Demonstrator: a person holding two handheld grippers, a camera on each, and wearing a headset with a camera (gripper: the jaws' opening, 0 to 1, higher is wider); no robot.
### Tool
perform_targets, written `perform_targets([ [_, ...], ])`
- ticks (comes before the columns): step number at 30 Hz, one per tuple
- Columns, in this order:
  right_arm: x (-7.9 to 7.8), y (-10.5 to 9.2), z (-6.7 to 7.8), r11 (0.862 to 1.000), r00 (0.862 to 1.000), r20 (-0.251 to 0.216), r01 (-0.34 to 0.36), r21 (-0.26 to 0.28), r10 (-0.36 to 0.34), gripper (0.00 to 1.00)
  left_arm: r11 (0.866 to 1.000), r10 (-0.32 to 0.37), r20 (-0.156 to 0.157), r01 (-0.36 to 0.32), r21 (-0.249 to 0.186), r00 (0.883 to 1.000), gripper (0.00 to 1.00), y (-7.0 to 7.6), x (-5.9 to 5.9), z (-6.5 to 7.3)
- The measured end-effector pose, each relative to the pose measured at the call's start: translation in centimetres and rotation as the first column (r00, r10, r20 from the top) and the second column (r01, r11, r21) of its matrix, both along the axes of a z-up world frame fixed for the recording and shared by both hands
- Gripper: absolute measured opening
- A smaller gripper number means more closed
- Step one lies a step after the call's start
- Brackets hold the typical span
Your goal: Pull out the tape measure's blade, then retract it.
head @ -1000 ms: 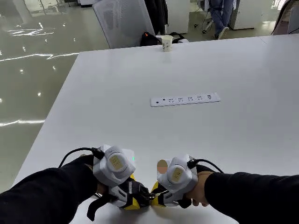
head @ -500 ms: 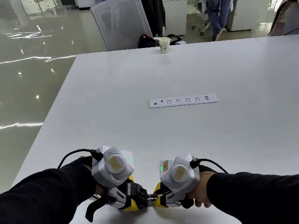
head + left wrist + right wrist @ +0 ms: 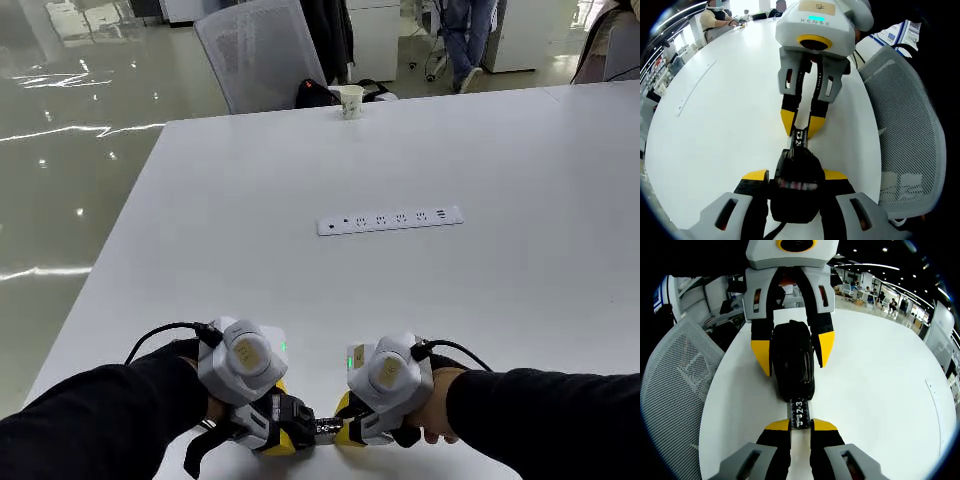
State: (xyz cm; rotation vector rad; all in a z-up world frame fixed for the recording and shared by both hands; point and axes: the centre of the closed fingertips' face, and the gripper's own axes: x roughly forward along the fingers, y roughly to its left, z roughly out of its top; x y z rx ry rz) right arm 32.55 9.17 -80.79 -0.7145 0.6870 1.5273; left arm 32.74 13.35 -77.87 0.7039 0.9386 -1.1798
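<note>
A black tape measure (image 3: 796,186) rests low over the white table (image 3: 250,250), close to its near edge. My left gripper (image 3: 795,176) is shut on its case, one yellow tip on each side. A short stretch of the blade (image 3: 800,415), printed with numbers, sticks out of the case (image 3: 791,362). My right gripper (image 3: 801,426) is shut on the blade's end. In the head view the left gripper (image 3: 283,428) and the right gripper (image 3: 348,430) face each other tip to tip, with the blade (image 3: 325,428) bridging the small gap.
A white power strip (image 3: 390,220) lies mid-table. A paper cup (image 3: 350,100) stands at the far edge, with a grey mesh chair (image 3: 265,55) behind it. Another mesh chair (image 3: 905,125) stands just off the near edge. A person (image 3: 465,35) stands far back.
The two grippers have drawn slightly apart, so a bit more blade shows between them. The head camera has tilted, shifting the table upward in view.
</note>
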Motion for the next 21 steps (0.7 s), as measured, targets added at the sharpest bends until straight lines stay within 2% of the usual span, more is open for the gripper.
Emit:
perform_targets([
  [21, 0.08, -0.97, -0.18, 1.000, 1.000, 0.000, 0.007, -0.016, -0.007, 0.10, 1.000, 0.005, 0.003, -0.005, 0.005, 1.000, 0.35, 0.01, -0.07, -0.17],
])
